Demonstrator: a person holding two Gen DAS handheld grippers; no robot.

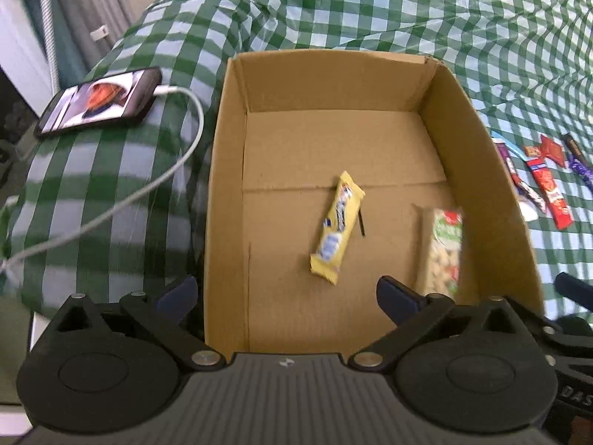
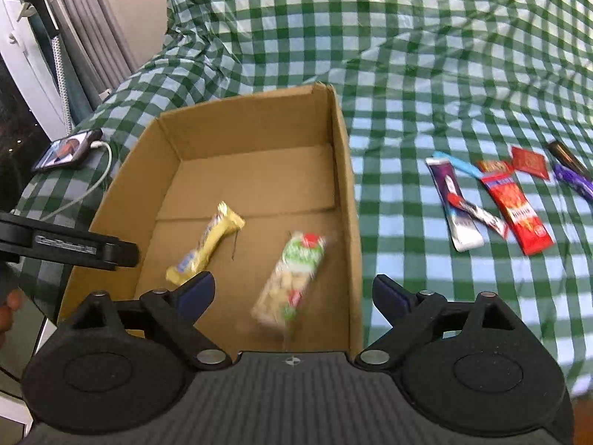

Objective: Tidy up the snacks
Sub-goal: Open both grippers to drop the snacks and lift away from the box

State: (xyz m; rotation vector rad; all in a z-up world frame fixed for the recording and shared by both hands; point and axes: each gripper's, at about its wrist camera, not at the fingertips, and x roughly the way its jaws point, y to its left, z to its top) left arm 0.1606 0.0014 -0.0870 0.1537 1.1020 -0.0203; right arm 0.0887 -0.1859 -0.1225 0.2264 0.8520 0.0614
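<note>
My left gripper [image 1: 285, 293] and right gripper [image 2: 292, 293] both hang over the near end of the cardboard box [image 1: 229, 193], jaws spread wide and nothing between the pads. To do this drop well, I judge I should keep both clear of the box walls, then lift straight out without nudging the box. Inside the box, the yellow bar [image 1: 337, 228] lies near the middle of the floor, and the green-and-clear cracker pack [image 2: 291, 282], blurred, is close to the box's right wall; whether it has settled flat I cannot tell. Outside the box, well off to its right on the checked cloth [image 2: 407, 74], the loose snacks [image 2: 496, 200] wait: red, white, blue and purple wrappers. A phone [image 1: 100, 102] with its cable lies left of the box.
</note>
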